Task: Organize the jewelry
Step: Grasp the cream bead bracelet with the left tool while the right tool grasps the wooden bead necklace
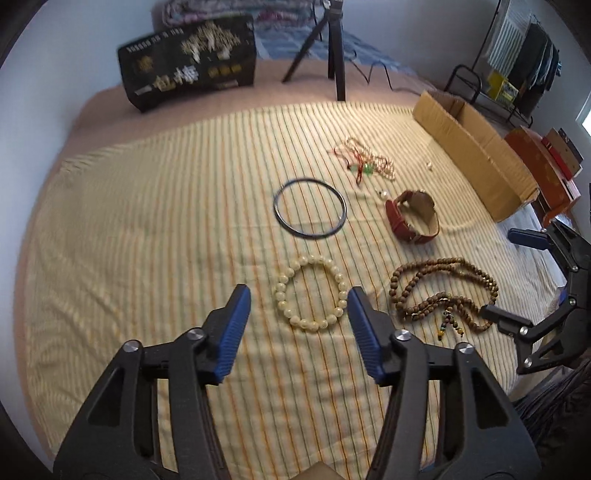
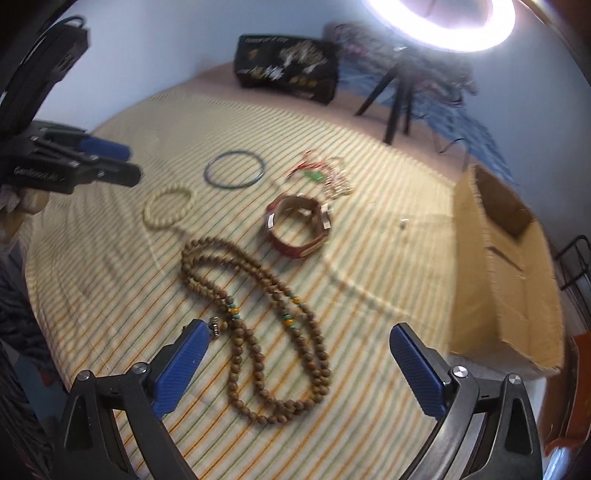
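Jewelry lies on a striped cloth (image 1: 147,221). A cream bead bracelet (image 1: 311,293) lies just ahead of my open, empty left gripper (image 1: 299,295). A long brown wooden bead necklace (image 2: 258,332) lies between the jaws of my open, empty right gripper (image 2: 295,339); it also shows in the left wrist view (image 1: 443,291). Farther off lie a dark thin bangle (image 1: 310,209), a red leather watch (image 1: 412,216) and a tangle of pearl and red cord jewelry (image 1: 369,158). In the right wrist view I see the bangle (image 2: 235,170), the watch (image 2: 299,225) and the cream bracelet (image 2: 168,208).
An open cardboard box (image 1: 476,155) lies at the right edge of the cloth, also in the right wrist view (image 2: 506,266). A black printed bag (image 1: 188,62) and a tripod (image 1: 332,48) stand at the back. A ring light (image 2: 439,22) glows overhead.
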Available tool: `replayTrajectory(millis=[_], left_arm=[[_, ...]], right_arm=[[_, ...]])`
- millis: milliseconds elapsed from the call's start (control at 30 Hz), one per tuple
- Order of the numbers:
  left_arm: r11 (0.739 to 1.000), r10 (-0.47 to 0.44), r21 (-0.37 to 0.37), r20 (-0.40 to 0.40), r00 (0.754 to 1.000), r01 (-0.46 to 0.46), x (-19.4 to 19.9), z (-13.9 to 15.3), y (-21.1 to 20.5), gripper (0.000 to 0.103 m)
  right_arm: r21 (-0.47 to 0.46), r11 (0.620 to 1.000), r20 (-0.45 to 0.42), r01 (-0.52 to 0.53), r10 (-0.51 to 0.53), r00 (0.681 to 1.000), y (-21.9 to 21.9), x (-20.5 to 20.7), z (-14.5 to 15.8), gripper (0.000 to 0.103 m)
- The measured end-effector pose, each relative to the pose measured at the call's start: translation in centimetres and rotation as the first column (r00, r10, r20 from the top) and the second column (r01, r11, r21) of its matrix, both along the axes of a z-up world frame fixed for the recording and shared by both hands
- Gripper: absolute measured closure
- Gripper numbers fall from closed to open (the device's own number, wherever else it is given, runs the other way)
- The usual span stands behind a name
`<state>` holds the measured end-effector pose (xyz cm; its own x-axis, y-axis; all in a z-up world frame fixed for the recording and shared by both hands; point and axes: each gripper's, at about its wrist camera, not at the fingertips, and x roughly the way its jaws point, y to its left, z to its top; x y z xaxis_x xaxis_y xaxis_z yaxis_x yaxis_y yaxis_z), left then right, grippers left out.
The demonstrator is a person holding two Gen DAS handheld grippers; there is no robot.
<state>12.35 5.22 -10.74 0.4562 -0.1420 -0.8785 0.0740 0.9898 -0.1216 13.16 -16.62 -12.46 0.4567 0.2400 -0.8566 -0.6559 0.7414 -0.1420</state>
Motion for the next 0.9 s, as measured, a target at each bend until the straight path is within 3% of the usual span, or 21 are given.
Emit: replayTrajectory(millis=[67,133,400,567,700,800,900], left_arm=[[1.000,-0.004,-0.015,-0.034,0.999,0.003,0.9,-1.0,0.0,0.051],[1.000,0.004,-0.030,-0.069,0.998,-0.006,1.7,-1.9,0.1,0.059],[0.999,0.001,-0.053,-0.156,0.988,-0.010,3.2,-4.5,0.4,0.065],[0.998,0.011,-0.058,-0.156,0.988,-0.020,3.8,-4.8,0.7,0.070],[0.999,0.026,-0.037,-0.147,0.989,-0.031,4.1,-5.0,0.5,0.083],[0.998,0.042,-0.032,-0.148,0.988,-0.047,4.3,-5.1,0.8,0.093],[0.998,0.051,-0.034,-0.145,0.988,-0.056,4.5,-5.1,0.8,0.096]], right_arm=[[-0.013,1.000,-0.011,-0.020,0.020,1.000,0.5,0.4,-0.7,0.003],[-0.026,0.999,-0.020,-0.025,0.024,1.000,0.7,0.7,-1.3,0.003],[-0.058,0.995,-0.075,-0.078,0.074,0.994,1.9,1.7,-2.9,0.003],[-0.056,0.994,-0.120,-0.089,0.082,0.989,2.9,2.6,-3.8,0.003],[-0.060,0.994,-0.119,-0.096,0.089,0.989,3.3,3.1,-4.2,0.003],[-0.051,0.995,-0.135,-0.082,0.075,0.988,3.5,3.3,-4.7,0.010],[-0.041,0.994,-0.139,-0.102,0.095,0.986,4.0,3.2,-4.7,0.025]])
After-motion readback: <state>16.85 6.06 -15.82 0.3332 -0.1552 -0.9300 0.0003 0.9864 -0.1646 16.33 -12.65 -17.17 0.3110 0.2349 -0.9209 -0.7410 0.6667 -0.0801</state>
